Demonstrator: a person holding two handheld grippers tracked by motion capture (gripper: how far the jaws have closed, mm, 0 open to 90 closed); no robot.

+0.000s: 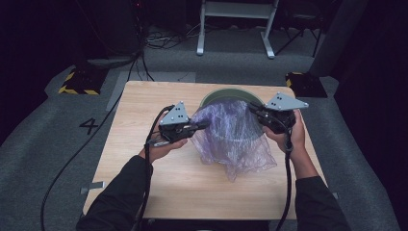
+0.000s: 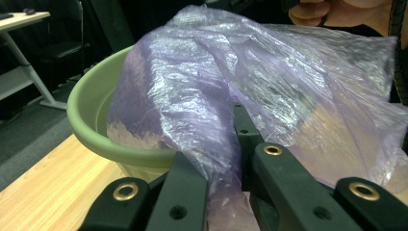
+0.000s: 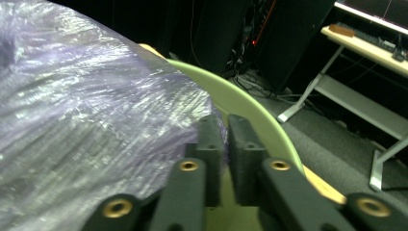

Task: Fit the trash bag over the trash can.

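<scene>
A wooden table (image 1: 144, 159) carries a green basin (image 1: 211, 97) at twelve o'clock; a purple bag (image 1: 231, 139) drapes onto the centre.

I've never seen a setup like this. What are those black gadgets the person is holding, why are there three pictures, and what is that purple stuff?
There is no robot here: a person holds hand-held tongs, one in each hand. The high view looks down on the wooden table. In it you see the left tongs and the right tongs. The other two pictures come from small cameras riding on the tongs, looking along their black jaws. On the table stands a green basin. The purple stuff is a thin plastic bag, stretched between the tongs and draped over the basin. The left tongs pinch a bunched fold of it. The right tongs grip the bag's opposite edge, jaws nearly together.
</scene>
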